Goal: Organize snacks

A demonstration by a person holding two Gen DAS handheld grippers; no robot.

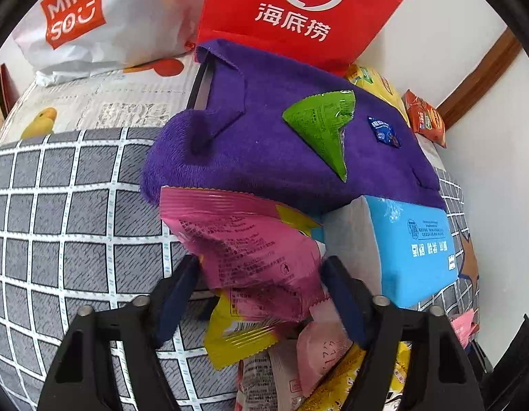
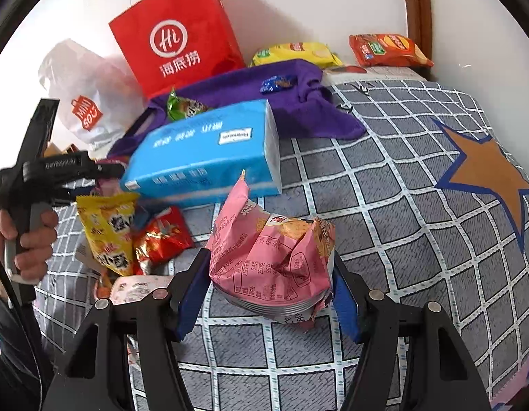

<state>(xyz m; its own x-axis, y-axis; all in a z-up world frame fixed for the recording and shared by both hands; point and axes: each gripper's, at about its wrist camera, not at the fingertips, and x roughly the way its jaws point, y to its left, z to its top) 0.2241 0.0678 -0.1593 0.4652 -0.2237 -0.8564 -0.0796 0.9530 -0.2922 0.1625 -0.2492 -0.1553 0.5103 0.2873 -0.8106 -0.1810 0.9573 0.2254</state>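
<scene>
**Two pink snack packs in two grippers over a checked bedspread**

In the right wrist view, a crumpled pink chip bag (image 2: pixel 274 260) sat at lower centre of the frame, pinched between the blue pads of the right gripper (image 2: pixel 271 284); both fingers pressed its sides. In the left wrist view, a magenta snack packet (image 1: pixel 250 250) filled the lower centre, and the left gripper (image 1: pixel 261 291) had its fingers set against the packet's two edges, gripping it. Below that packet, at the bottom of the frame, lay a yellow packet (image 1: pixel 237 339) and a pale pink wrapper (image 1: pixel 319 352), overlapping.

To the left of the chip bag in the right wrist view, a yellow snack bag (image 2: pixel 108 229) and a red foil packet (image 2: pixel 161 236) lay side by side. Above them rested a blue tissue pack (image 2: pixel 209 157), its far edge on a purple towel (image 2: pixel 298 102). On the towel lay a green triangular packet (image 1: pixel 326 126) and a small blue candy wrapper (image 1: pixel 383 132). At upper right stood a yellow chip bag (image 2: pixel 295 53) and an orange chip bag (image 2: pixel 387 49), near the wall.

A red Haidilao paper bag (image 2: pixel 175 34) stood at upper centre against the wall, with a white Miniso bag (image 2: pixel 89 102) to its left. Everything rested on a grey checked bedspread (image 2: pixel 384 205) carrying an orange star.
</scene>
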